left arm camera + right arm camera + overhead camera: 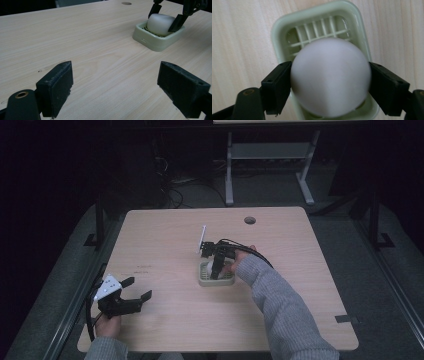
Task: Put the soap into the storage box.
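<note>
At the table's centre, we see the right gripper pointing down into a pale green soap dish, the grey-sleeved forearm reaching in diagonally from the lower right w/ the wrist bent downward. In the right gripper view its two black jaws press both sides of a white rounded soap bar, clamped tight on it; the bar sits over the dish's slatted tray. At the near-left corner of the wooden table, the left gripper rests low, held level, aimed toward the dish. Its jaws are spread wide w/ nothing between them, well apart from the dish.
</note>
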{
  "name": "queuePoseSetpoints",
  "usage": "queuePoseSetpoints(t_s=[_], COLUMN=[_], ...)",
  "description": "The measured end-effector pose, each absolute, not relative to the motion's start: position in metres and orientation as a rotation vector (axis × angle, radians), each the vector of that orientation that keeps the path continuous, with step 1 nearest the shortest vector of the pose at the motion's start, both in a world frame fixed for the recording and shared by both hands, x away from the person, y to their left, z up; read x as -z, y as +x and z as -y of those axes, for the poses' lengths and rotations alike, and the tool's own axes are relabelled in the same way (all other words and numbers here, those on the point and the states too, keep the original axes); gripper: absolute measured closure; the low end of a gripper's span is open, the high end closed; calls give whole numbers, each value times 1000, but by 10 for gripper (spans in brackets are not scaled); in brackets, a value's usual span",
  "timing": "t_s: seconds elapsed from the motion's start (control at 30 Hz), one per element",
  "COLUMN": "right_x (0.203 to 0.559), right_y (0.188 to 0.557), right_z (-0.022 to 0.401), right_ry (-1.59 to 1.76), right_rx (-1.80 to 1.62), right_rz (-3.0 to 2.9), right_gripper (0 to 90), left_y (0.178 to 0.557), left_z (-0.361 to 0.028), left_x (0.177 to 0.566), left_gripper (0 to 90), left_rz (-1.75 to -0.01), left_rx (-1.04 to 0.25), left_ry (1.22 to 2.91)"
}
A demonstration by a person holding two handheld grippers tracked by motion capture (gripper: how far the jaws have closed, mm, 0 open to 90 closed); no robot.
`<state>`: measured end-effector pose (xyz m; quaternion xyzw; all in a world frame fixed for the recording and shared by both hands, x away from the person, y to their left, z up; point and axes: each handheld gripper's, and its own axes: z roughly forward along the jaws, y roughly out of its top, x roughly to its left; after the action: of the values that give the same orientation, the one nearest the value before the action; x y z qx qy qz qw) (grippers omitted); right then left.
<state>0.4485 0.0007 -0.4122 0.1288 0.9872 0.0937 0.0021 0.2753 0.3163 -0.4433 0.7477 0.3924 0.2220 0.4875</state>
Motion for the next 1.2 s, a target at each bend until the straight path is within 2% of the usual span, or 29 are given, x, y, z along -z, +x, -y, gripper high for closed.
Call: queuePoseSetpoints(t_s=[0.4,1.2], right_x=[405,391], right_y=[446,441], right_z=[0,17], right_ry=[400,440], right_rx=[-329,-408], right_rz=[-3086,-3049], right_gripper=[193,204], left_y=[275,274], left_z=[-316,-317], left_x=[444,443], left_gripper=[128,128], left_rz=[-954,-951], left_rx=[-539,-544], left_ry=[1815,1821])
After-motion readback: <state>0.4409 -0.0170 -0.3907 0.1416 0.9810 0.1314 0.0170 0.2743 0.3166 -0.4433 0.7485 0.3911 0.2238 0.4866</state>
